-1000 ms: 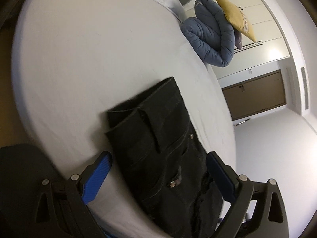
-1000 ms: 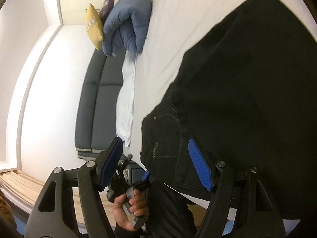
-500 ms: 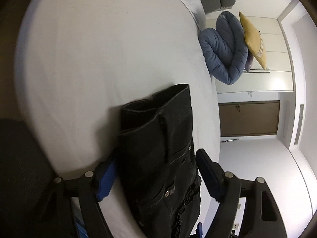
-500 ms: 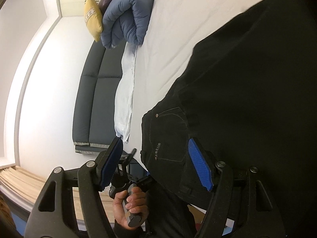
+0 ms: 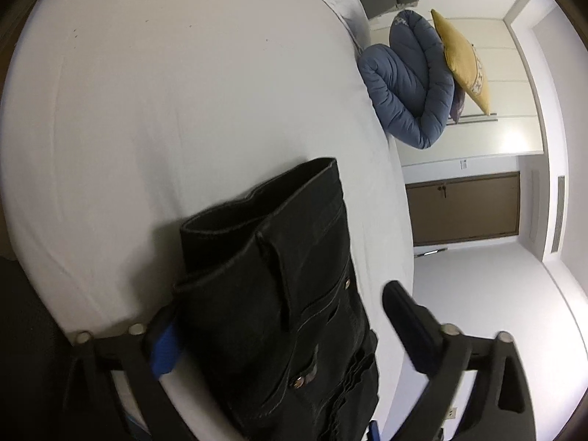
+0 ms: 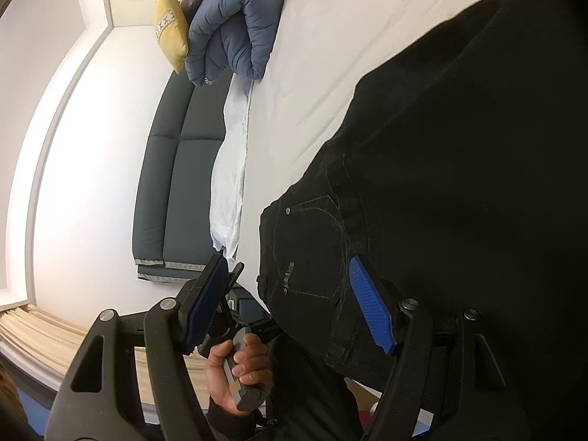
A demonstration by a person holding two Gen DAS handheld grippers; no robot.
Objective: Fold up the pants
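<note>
Left claw [image 5: 279,330] just reopened, loosely straddling black pants [image 5: 279,294]; right claw [image 6: 294,305] agape, seemingly gripping nothing.

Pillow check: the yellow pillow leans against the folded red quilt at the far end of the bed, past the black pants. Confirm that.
Wrong in one respect: the quilt is blue, not red. The left wrist view shows it, and the right wrist view agrees. The rest stands: the yellow pillow leans against it at the far end of the bed, past the black pants.

White-sheeted bed [image 5: 183,92] bearing folded black pants [image 5: 279,294] and rolled blue duvet [image 5: 408,84].
</note>
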